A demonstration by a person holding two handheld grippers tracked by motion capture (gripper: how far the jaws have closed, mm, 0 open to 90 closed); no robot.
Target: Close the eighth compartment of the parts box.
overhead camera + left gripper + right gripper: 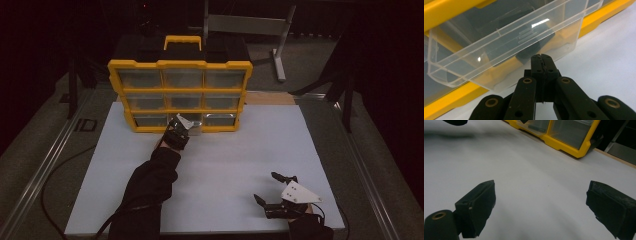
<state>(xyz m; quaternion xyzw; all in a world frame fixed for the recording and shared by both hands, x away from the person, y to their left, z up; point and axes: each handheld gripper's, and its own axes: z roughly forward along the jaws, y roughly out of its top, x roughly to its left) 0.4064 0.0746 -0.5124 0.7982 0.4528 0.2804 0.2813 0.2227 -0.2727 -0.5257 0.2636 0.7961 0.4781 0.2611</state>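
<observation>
9 clear drawers fill the yellow organizer (180,90) at the far edge of the white surface (225,160), dark room around. Left tongs (541,60), clenched on the front lip of the pulled-out bottom-middle drawer (506,42). Right tongs (541,207) rest released, near the surface's near-right corner.

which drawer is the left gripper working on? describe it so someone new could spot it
Start at the yellow organizer with clear drawers standing at the far edge of the white table. Go to its bottom row, middle column: that clear drawer sits right in front of the left gripper, whose jaws are shut at its front edge. It juts forward, pulled partway out, while the neighbouring drawers sit flush.
</observation>
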